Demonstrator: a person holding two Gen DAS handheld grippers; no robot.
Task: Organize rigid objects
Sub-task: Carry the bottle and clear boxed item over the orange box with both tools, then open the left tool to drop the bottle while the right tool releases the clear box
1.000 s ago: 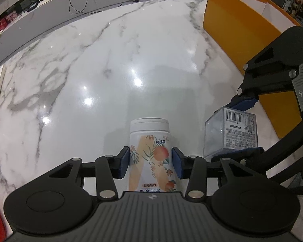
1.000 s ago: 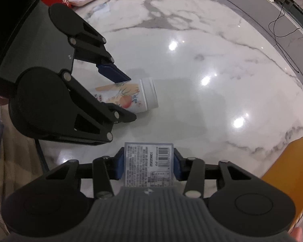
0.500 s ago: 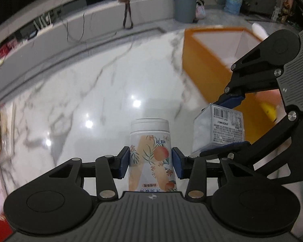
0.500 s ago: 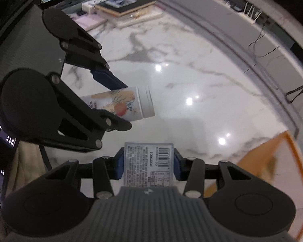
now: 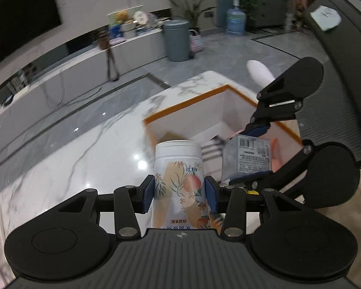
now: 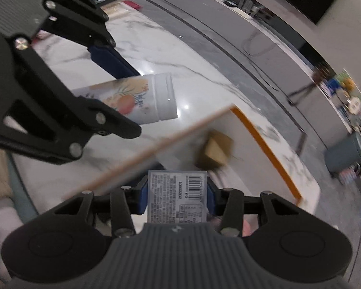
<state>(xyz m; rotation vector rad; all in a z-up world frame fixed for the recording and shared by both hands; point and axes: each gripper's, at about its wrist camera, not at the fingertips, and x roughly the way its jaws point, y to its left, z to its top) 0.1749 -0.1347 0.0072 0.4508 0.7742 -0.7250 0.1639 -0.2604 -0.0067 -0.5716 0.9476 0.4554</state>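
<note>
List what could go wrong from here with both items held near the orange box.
1. The left hand-held gripper pinches the white bottle low, so it may tip or slip.
2. The right hand-held gripper and its clear labelled box sit close beside the left; they could collide over the orange box.

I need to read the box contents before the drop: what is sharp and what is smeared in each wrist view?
Left wrist: bottle and labelled box sharp; orange bin and room smeared. Right wrist: label crisp, brown item in the bin blurred; ceiling-light glare on the marble.
</note>
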